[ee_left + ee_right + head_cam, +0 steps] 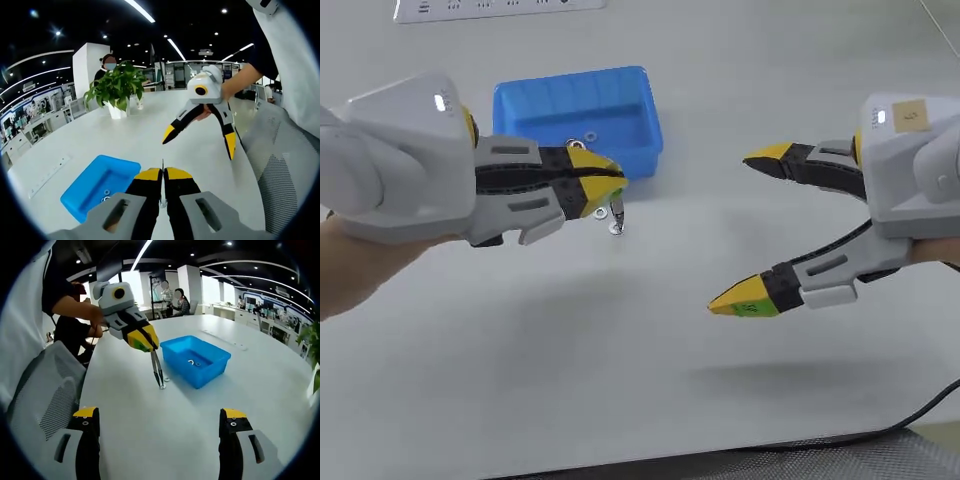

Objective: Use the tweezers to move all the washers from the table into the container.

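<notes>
Left hand: the left hand-held gripper (612, 182) is held level above the worktop (620, 360). Its jaws are pressed together on the tweezers (616, 213), which hang down from the yellow tips.
Right hand: the right hand-held gripper (732, 232) hovers well apart from the left one, with its jaws spread wide and nothing between them.
Washers: two washers (590, 137) lie inside the container (648, 105). A loose washer (166, 379) lies on the worktop just beside the tweezer tips, near the container.
Surface: white, smooth and matte, with soft shadows under both grippers.
Room: an open office with strip ceiling lights, a potted plant (117, 90) and a mesh chair (52, 400).
Materials: the container is shallow, rectangular blue plastic. The tweezers are thin bright metal. The grippers have grey shells and black-and-yellow jaws.
</notes>
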`<action>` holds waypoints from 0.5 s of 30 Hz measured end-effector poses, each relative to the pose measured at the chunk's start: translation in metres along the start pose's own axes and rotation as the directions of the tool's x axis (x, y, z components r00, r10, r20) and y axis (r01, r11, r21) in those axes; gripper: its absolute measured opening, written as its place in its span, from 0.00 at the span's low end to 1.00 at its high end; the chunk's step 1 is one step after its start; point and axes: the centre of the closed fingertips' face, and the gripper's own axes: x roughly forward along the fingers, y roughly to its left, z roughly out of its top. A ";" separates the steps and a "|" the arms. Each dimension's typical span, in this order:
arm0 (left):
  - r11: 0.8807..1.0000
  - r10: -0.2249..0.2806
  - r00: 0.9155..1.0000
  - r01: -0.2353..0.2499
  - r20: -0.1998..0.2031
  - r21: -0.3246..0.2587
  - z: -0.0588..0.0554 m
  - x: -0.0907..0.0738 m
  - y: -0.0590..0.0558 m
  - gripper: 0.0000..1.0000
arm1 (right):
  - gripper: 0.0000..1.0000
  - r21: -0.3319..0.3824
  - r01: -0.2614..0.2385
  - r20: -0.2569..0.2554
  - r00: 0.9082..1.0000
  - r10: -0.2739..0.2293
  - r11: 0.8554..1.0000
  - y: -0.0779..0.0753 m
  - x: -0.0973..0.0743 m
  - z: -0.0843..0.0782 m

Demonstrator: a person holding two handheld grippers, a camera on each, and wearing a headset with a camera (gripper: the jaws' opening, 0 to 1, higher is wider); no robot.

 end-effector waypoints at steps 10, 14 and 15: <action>1.000 -0.008 1.000 0.008 0.000 -0.008 -0.003 0.000 -0.004 0.05 | 0.99 0.010 -0.014 0.001 1.000 0.014 1.000 0.003 0.003 0.000; 1.000 -0.019 1.000 0.019 -0.020 0.014 -0.004 -0.003 -0.005 0.05 | 0.98 0.009 -0.041 -0.002 0.999 0.041 0.999 0.012 0.012 0.001; 1.000 -0.021 1.000 0.022 -0.022 0.009 -0.004 -0.004 -0.005 0.05 | 0.98 -0.001 -0.055 -0.001 0.998 0.055 0.998 0.015 0.018 0.004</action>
